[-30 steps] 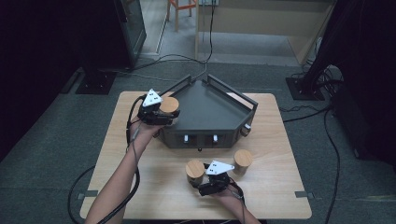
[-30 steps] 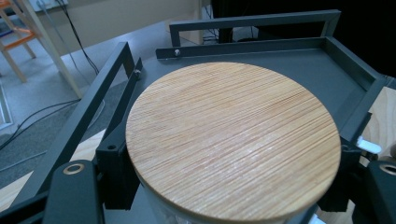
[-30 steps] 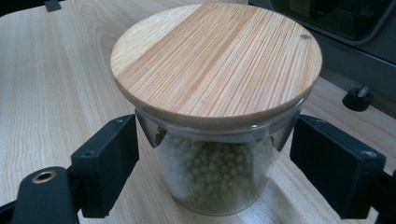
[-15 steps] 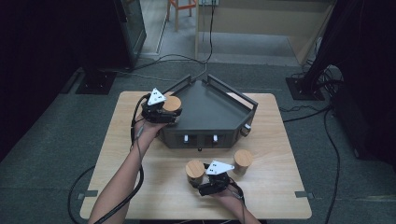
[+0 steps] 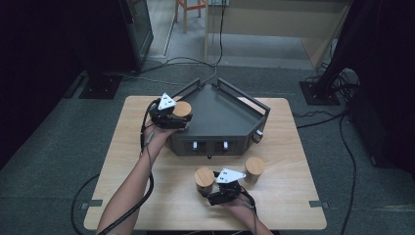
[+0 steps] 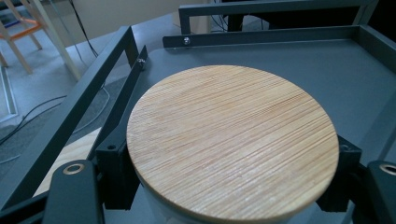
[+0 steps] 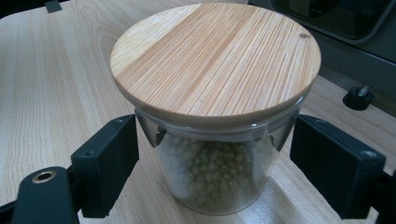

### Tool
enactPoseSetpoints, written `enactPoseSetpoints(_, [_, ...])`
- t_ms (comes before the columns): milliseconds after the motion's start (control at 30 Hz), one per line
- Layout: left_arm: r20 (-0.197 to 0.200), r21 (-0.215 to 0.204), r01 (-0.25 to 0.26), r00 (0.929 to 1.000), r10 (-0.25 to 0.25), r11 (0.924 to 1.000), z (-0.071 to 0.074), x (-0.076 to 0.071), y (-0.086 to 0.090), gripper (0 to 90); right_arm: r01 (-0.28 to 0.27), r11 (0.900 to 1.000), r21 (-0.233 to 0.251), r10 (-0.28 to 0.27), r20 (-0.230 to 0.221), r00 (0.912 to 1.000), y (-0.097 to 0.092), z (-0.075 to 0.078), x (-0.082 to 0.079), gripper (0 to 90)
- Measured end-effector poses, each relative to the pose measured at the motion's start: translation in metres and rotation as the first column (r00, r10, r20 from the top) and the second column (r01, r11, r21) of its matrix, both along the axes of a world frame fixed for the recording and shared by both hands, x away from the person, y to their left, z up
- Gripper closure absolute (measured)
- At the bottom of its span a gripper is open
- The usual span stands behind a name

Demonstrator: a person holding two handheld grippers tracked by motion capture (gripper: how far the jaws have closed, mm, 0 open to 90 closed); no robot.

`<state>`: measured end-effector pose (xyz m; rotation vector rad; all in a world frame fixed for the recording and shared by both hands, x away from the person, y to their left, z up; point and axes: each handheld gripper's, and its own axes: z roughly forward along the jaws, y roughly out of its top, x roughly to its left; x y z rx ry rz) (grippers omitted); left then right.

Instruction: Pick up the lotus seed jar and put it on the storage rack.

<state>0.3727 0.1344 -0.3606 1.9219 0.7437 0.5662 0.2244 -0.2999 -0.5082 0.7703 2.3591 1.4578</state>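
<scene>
A: Where is the left gripper (image 5: 172,116)?
B: At the tray (image 5: 220,110) corner, clamped on a jar (image 6: 232,142); its lid hides the contents.
A: And the right gripper (image 7: 212,163)?
B: Its jaws stand apart around the bean jar (image 7: 215,107) on the table (image 5: 284,205), not touching it.

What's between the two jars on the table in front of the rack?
The right gripper. In the high view it sits between the left jar and the right jar, jaws around the left one; bare wood beside the right jar.
</scene>
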Motion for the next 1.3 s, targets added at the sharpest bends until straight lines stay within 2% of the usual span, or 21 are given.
enactPoseSetpoints(567, [-0.024,-0.028,0.003,0.9997,-0.004,0.9996,-0.0033,0.0066,0.0035,25.4,0.0,1.0,-0.001,0.0,0.0,1.0,0.0002,0.0001,0.0,15.4])
enactPoseSetpoints(800, [-0.038,-0.021,0.0,0.9993,-0.001,0.9998,-0.0006,0.0079,0.0029,25.1,0.0,1.0,-0.001,0.0,0.0,1.0,0.0,0.0001,0.0002,15.4])
enactPoseSetpoints(933, [-0.042,-0.012,-0.002,0.9991,0.001,0.9999,-0.0003,0.0077,0.0029,24.5,-0.001,1.0,0.0,0.001,0.0,1.0,-0.0002,-0.0001,0.0003,15.4])
enactPoseSetpoints(967, [-0.046,0.014,0.009,0.9989,-0.009,0.9999,0.0018,0.0084,0.0012,22.6,-0.001,1.0,0.0,0.001,0.0,1.0,-0.0002,-0.0001,0.0004,15.5])
enactPoseSetpoints(1000, [-0.046,0.014,0.009,0.9989,-0.009,0.9999,0.0018,0.0084,0.0012,20.7,-0.001,1.0,0.0,0.001,0.0,1.0,-0.0002,-0.0001,0.0004,15.5])
enactPoseSetpoints(1067, [-0.04,0.042,0.011,0.9991,-0.009,0.9991,0.0039,0.0065,-0.0011,20.6,-0.001,1.0,-0.001,0.001,0.0,1.0,-0.0001,0.0001,0.0003,15.4])
enactPoseSetpoints(1167, [-0.044,0.037,0.016,0.9989,-0.014,0.9992,0.0035,0.0051,0.0006,18.3,-0.002,1.0,-0.001,0.002,-0.001,1.0,0.0,0.0002,0.0003,15.5])
enactPoseSetpoints(1300, [-0.038,0.053,0.017,0.9992,-0.015,0.9985,0.0031,0.0005,-0.0004,12.4,-0.002,1.0,0.0,0.002,0.0,1.0,-0.0002,0.0,0.0004,15.4])
